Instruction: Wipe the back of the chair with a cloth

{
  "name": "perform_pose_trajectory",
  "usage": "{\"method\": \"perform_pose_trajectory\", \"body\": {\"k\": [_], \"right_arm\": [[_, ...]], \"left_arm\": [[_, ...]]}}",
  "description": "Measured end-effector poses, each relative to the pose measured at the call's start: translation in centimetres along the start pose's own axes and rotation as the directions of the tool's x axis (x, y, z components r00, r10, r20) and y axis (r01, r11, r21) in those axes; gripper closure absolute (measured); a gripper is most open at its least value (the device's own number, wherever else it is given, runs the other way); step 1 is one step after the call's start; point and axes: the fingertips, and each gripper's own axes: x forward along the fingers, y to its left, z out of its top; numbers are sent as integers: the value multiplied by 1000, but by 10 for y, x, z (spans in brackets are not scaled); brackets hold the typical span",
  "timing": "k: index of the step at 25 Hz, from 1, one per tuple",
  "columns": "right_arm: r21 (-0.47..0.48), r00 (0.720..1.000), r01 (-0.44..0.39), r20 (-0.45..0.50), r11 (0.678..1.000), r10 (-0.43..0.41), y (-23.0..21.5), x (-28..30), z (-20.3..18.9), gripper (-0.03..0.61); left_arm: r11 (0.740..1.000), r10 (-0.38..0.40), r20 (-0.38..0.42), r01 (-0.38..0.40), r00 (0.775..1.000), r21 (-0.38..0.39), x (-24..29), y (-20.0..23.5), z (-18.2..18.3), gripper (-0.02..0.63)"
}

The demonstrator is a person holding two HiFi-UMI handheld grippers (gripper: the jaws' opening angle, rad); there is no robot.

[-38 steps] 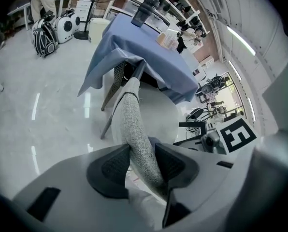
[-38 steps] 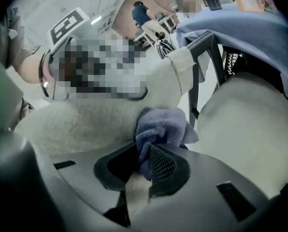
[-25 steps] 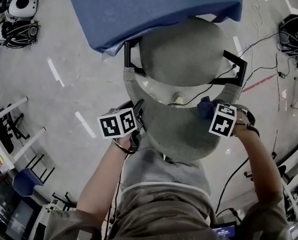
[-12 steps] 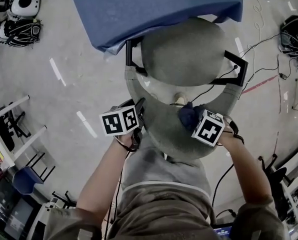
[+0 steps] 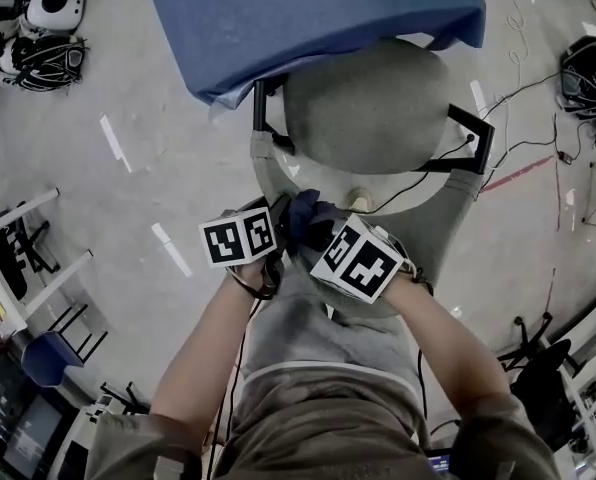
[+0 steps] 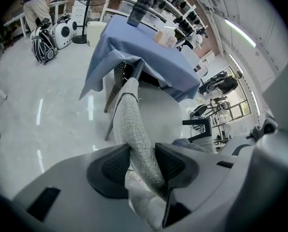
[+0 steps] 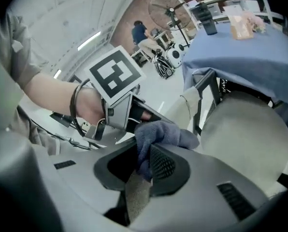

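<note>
The grey fabric chair back curves round the seat just below me. My left gripper is shut on its top edge at the left; in the left gripper view the fabric edge runs between the two pads of that gripper. My right gripper is shut on a dark blue cloth and rests on the chair back right beside the left one. In the right gripper view the cloth bunches out of the right gripper, with the left gripper's marker cube close behind.
A table under a blue cover stands just past the seat. Black armrest frames flank the seat. Cables trail over the floor at the right; bags and gear lie at the far left. A person works far off.
My right gripper has slid left along the top of the chair back with the cloth, from the right end to right beside the left gripper. The left gripper has stayed put.
</note>
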Motion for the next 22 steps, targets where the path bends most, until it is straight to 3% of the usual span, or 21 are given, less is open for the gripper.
{"method": "perform_pose_trajectory", "body": {"k": [4, 7, 11, 13, 19, 22], "right_arm": [[17, 999, -22, -35, 1000, 23, -4, -2, -22, 502], [-27, 981, -10, -192, 1000, 5, -8, -14, -71, 502], [-41, 889, 30, -455, 999, -46, -29, -57, -153, 502], [-36, 843, 74, -531, 997, -82, -51, -88, -180, 502], [-78, 767, 286, -578, 955, -277, -128, -163, -214, 502], [-100, 747, 333, -578, 937, -328, -143, -174, -217, 502]], "left_arm": [[1000, 2, -6, -2, 1000, 11, 1, 0, 0, 428], [1000, 2, -4, -2, 1000, 11, 2, 0, 0, 428], [1000, 1, -8, -1, 1000, 10, 1, 1, 0, 428], [1000, -2, -11, 2, 1000, 11, 2, -1, 0, 426], [1000, -15, -4, 15, 1000, 3, 2, -1, 0, 426], [1000, -14, -2, 14, 1000, 7, 1, -1, 0, 426]]}}
